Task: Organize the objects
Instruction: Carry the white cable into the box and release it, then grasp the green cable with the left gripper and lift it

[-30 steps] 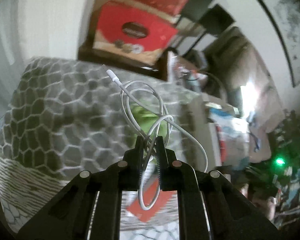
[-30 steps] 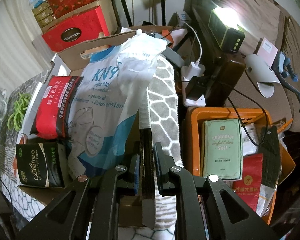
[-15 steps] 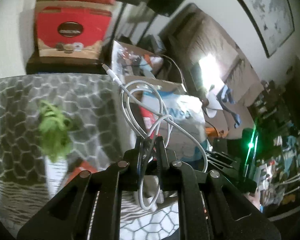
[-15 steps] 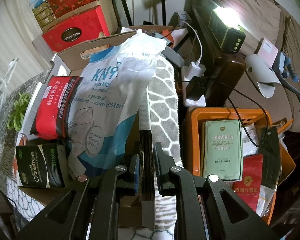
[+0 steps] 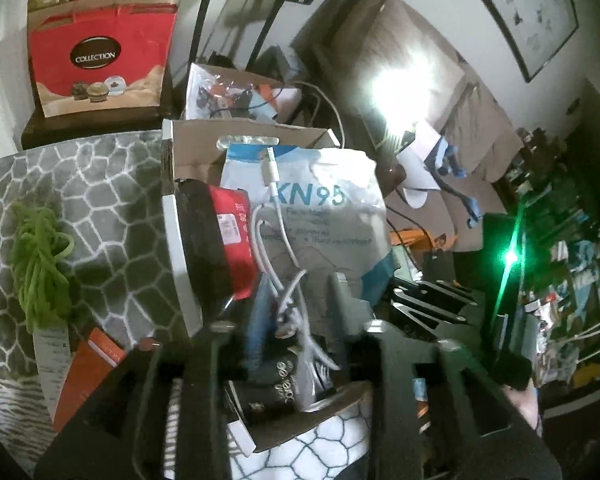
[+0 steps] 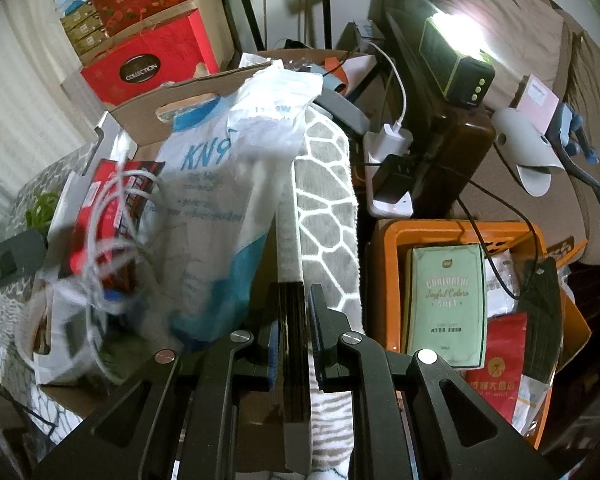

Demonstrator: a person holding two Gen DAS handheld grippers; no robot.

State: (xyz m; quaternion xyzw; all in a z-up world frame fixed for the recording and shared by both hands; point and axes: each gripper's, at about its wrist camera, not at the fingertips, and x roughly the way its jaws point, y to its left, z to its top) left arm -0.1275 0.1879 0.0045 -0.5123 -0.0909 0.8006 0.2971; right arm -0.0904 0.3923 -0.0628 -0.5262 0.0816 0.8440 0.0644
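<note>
A coiled white charging cable [image 5: 276,236] hangs over the open cardboard box [image 5: 236,140], in front of the KN95 mask bag [image 5: 332,216] and a red tissue pack [image 5: 232,240]. My left gripper [image 5: 296,312] has its jaws spread wide, with the cable loose between them. The cable shows blurred in the right wrist view [image 6: 112,240], above the box's left half. My right gripper [image 6: 294,312] is shut on the box's dark side wall [image 6: 294,320], next to the mask bag [image 6: 236,200].
Green cord [image 5: 40,268] and a red packet [image 5: 88,380] lie on the grey patterned cloth [image 5: 100,200] left of the box. An orange crate [image 6: 460,232] with packets stands right. Red gift boxes [image 6: 156,60] stack behind. A power strip [image 6: 388,176] and lamp [image 6: 456,68] sit nearby.
My left gripper swung right over the box and opened its jaws; the cable is now loose and dropping into the box. My right gripper has not moved.
</note>
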